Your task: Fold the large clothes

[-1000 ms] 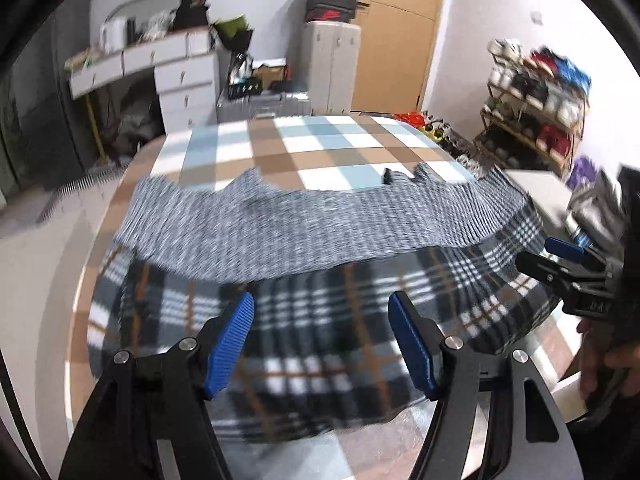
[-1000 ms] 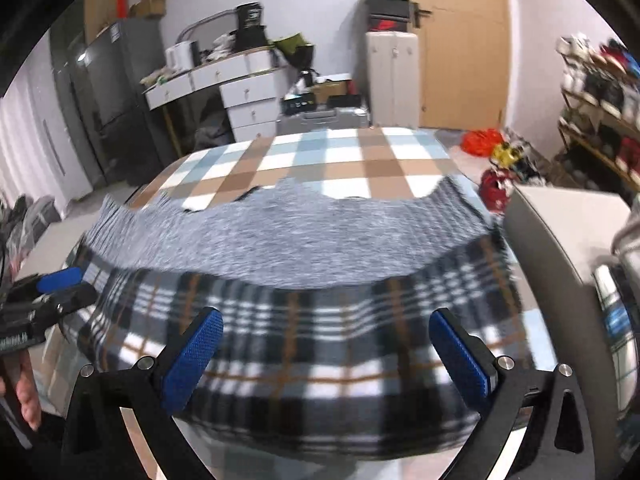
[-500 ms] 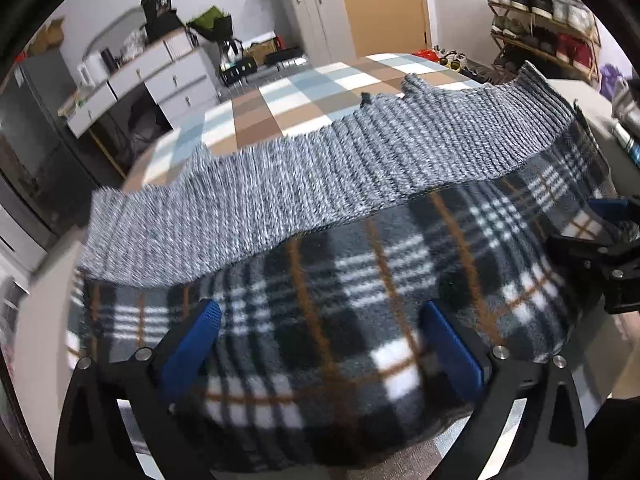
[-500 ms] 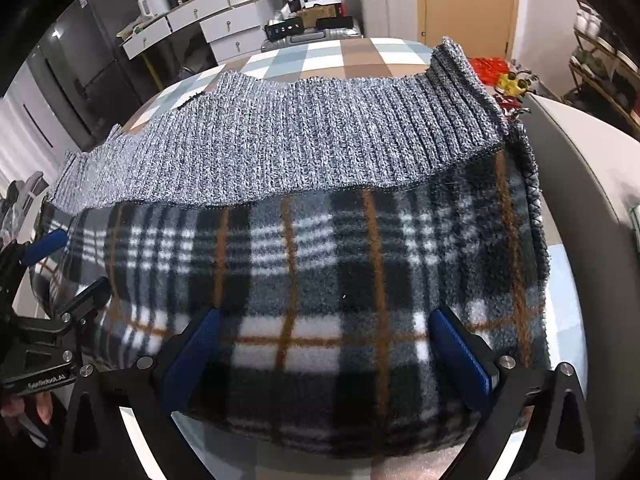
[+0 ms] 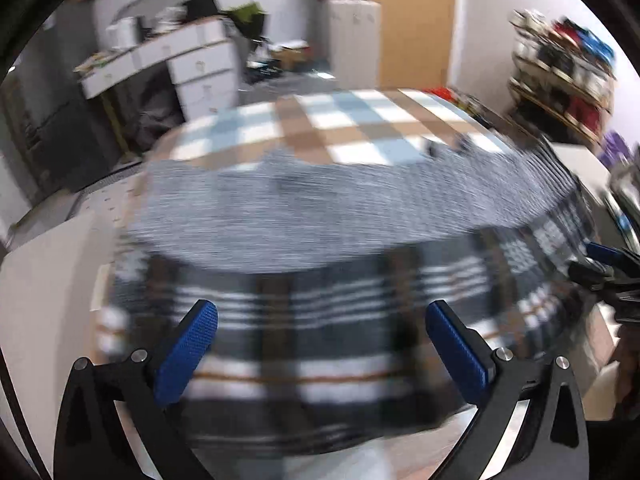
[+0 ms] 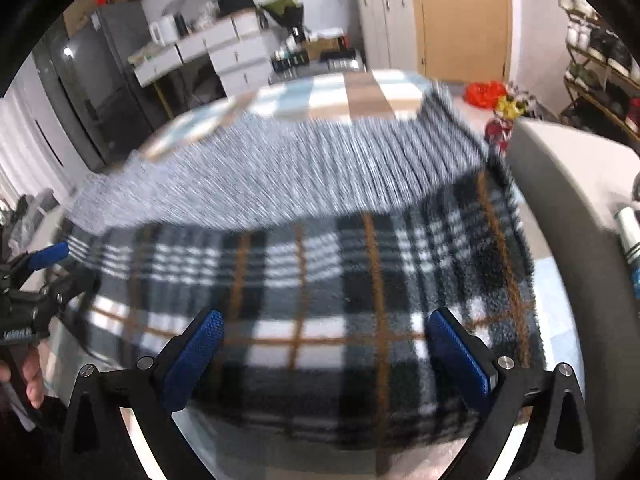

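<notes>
Plaid fleece garment (image 6: 320, 300), grey knit band (image 6: 280, 176) along its far edge: lies spread on checked table (image 6: 340, 92); near hem cut off, detail motion-blurred. Left gripper (image 5: 322, 344): spread wide, empty. Right gripper (image 6: 324, 344): spread wide, empty.

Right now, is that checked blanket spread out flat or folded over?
Folded, it seems. The plaid fleece lies doubled on the table, a grey knit layer showing beyond its straight edge. Blur hides how many layers.

Cluttered home room: shoe rack (image 6: 600, 68), white drawers (image 6: 236, 56), fridge (image 6: 104, 80), checked tablecloth (image 5: 340, 128).
</notes>
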Demonstrator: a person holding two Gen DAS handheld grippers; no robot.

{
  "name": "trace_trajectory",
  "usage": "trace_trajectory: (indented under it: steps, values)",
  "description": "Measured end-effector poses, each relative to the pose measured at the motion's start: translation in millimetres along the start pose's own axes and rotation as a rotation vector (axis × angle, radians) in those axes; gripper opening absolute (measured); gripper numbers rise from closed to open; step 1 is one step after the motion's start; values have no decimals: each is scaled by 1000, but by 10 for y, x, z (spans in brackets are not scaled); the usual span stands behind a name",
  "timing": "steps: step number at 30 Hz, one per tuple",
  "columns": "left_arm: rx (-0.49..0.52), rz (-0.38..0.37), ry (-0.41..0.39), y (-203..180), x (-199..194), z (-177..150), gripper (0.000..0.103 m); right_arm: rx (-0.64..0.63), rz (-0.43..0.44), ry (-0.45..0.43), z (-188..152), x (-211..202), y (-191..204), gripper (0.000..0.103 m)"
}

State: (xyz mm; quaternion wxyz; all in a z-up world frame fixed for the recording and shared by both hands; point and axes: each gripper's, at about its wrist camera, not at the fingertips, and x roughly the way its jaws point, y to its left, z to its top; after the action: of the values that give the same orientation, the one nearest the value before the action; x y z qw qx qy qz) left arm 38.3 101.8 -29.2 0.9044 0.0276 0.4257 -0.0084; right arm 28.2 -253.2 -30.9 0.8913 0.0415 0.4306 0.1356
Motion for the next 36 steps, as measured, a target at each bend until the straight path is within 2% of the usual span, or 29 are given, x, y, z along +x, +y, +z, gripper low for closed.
trace_trajectory:
  steps: [1, 4, 6, 8, 10, 13, 15, 17, 19, 24, 26, 29, 31, 32, 34, 36]
  values:
    - [-31, 41, 6, 206, -22, -44, 102, 1, 9, -26, -7, -60, 22, 103]
    - [-134, 37, 62, 674, 18, -206, 102, -7, 40, -107, 3, -247, 120, 103]
    - [-219, 11, 107, 920, 56, -310, 102, -51, 38, -101, 5, -238, 261, 103]
    - [-298, -74, 187, 1105, 189, -368, 102, -96, -5, -69, 23, -142, 378, 103]
    - [-335, -110, 217, 1108, 265, -350, 102, -117, -43, -18, 10, 11, 443, 103]
    - [-242, -54, 233, 904, 307, -317, 102, -58, -70, 76, -55, 229, 376, 103]
    - [-244, -55, 254, 885, 344, -352, 102, -76, -74, 66, -63, 238, 377, 103]
    - [-325, -111, 288, 985, 407, -394, 102, -104, -85, 83, -82, 273, 395, 103]
    - [-311, -95, 281, 958, 388, -395, 102, -114, -79, 91, -100, 292, 388, 103]
    - [-307, -50, 237, 820, 196, -380, 101, -90, -9, 86, -61, 220, 306, 103]
    - [-287, -8, 135, 682, -68, -317, 101, -38, 54, 59, -24, 87, 174, 103]
    - [-226, 13, -28, 415, -512, -240, 102, 157, 166, -28, -2, -256, -187, 103]
    - [-154, -21, -157, 124, -827, -121, 102, 276, 211, -55, -38, -404, -425, 103]
    - [-130, -50, -187, -5, -916, -81, 102, 353, 231, -63, -78, -450, -575, 103]
    - [-77, -128, -190, -221, -991, -51, 102, 489, 259, -43, -212, -478, -810, 103]
    - [-17, -196, -143, -493, -923, -12, 102, 625, 307, -8, -400, -456, -986, 103]
